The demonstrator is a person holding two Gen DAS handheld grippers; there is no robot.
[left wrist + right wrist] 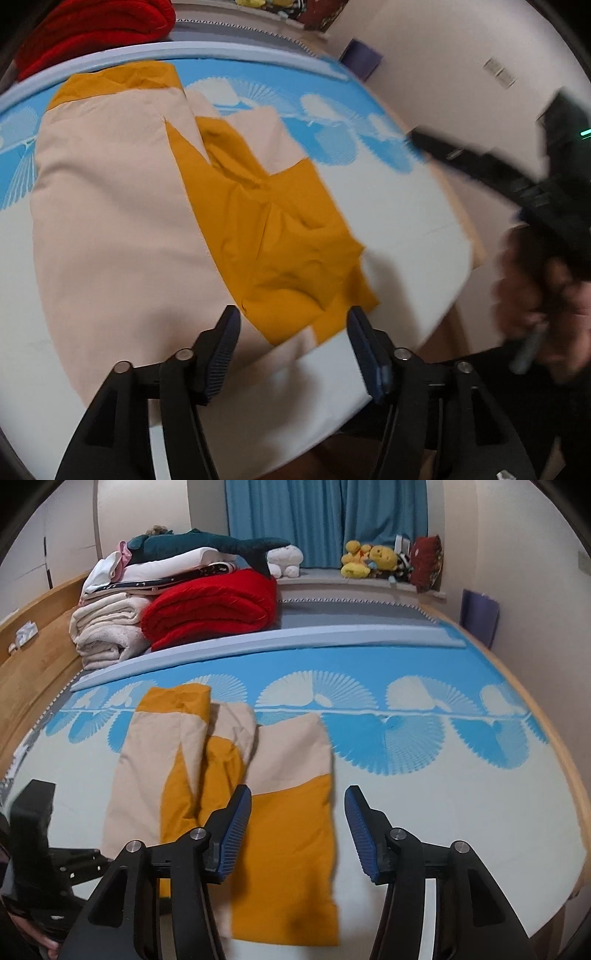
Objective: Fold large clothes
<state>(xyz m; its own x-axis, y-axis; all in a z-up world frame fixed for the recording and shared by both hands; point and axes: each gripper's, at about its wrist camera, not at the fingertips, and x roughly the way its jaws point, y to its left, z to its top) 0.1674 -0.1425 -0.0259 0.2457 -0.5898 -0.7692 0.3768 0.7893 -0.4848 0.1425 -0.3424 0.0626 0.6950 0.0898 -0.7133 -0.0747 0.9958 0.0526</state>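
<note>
A large beige and mustard garment (110, 221) lies partly folded on the bed, in long panels laid side by side with a wrinkled mustard section in the middle. My left gripper (293, 321) hovers open over its near edge, and nothing is pressed between the pads. In the right wrist view the same garment (288, 834) stretches away from me. My right gripper (298, 797) stands open above its right mustard panel and holds nothing. A blurred hand (535, 295) holding black gear shows at the right of the left wrist view.
The bed sheet (443, 794) is white with a blue fan pattern. A red blanket (214, 605) and folded white bedding (110, 627) are stacked at the far left. Plush toys (369, 559) sit by the blue curtain. A wooden bed frame (33, 657) runs along the left.
</note>
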